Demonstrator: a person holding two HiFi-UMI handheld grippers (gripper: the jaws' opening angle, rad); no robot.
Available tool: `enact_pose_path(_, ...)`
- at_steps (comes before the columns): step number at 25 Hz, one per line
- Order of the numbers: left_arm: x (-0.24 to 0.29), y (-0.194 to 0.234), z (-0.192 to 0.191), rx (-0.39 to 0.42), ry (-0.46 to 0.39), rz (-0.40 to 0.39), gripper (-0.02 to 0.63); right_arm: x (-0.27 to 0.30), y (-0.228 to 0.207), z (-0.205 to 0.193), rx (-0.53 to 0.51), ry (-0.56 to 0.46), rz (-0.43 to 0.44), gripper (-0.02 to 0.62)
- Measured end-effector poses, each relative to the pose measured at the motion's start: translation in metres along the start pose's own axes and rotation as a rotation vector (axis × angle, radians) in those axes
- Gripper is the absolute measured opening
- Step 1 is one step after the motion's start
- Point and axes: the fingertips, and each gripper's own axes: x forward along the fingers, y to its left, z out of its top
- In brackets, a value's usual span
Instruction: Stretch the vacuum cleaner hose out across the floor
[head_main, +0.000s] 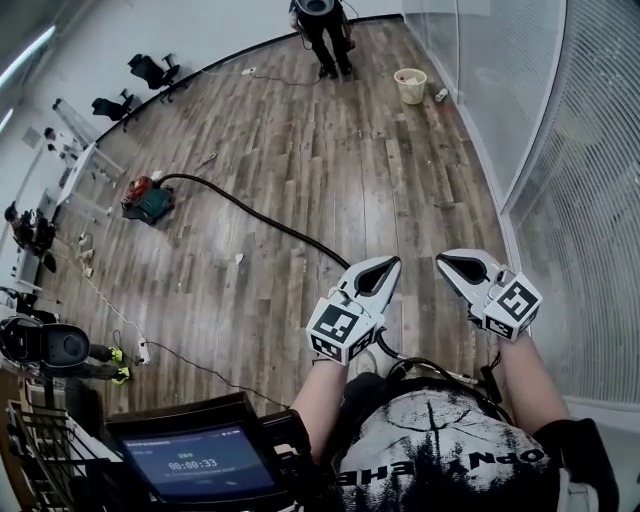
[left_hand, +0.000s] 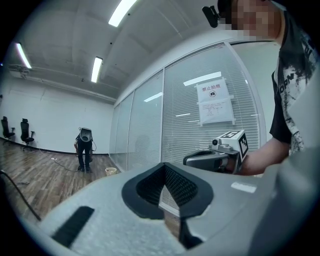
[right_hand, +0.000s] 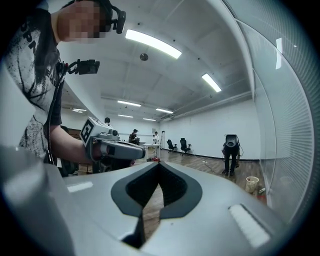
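A: Head view, go.
B: Left gripper (head_main: 383, 270) and right gripper (head_main: 452, 266) are held up side by side, apart. Grey shells, black ribbed pads. Each has its marker cube.
A: Hose?
B: The hose (head_main: 250, 212) is black, thin and smooth. It lies on the wood-plank floor (head_main: 330, 150). It curves from the red and teal vacuum cleaner (head_main: 147, 198) toward the left gripper and goes out of sight beneath it. Neither tool touches it.
A: Anything else?
B: A pale round bucket (head_main: 410, 85) by the glass wall (head_main: 560, 150), and a person (head_main: 322, 30) in dark clothes at the far end.
A: Left gripper view.
B: The left gripper (left_hand: 167, 189) has its jaws pressed together, nothing pinched. The pads form a dark diamond hollow. The right gripper (left_hand: 212, 157) floats beside it. A dark curved line at the floor's left edge may be the hose; can't tell. White paper sheets (left_hand: 215, 102) are stuck on the slatted glass.
A: Right gripper view.
B: The right gripper (right_hand: 156, 189) has its jaws together too, and it's empty. The left gripper (right_hand: 117, 150) is close on the left. The bucket (right_hand: 252, 183) and the person (right_hand: 231, 150) are far off. No hose is visible.
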Motion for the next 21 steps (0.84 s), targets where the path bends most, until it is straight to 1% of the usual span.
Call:
enact_pose_path(6,-0.005,0.004,0.005,-0.005,-0.015,0.020,0.000,0.009,0.005,0.004,-0.011,-0.001,0.019,0.006)
enact_pose_path(12,-0.016,0.005,-0.003,-0.019,-0.017,0.034,0.000,0.014,0.017,0.002,-0.008,-0.001,0.039,0.006)
enact_pose_path(21,-0.024,-0.003,0.001,-0.033,-0.032,0.043,0.000,0.011,0.026,0.009,-0.015,0.001,0.045,0.006)
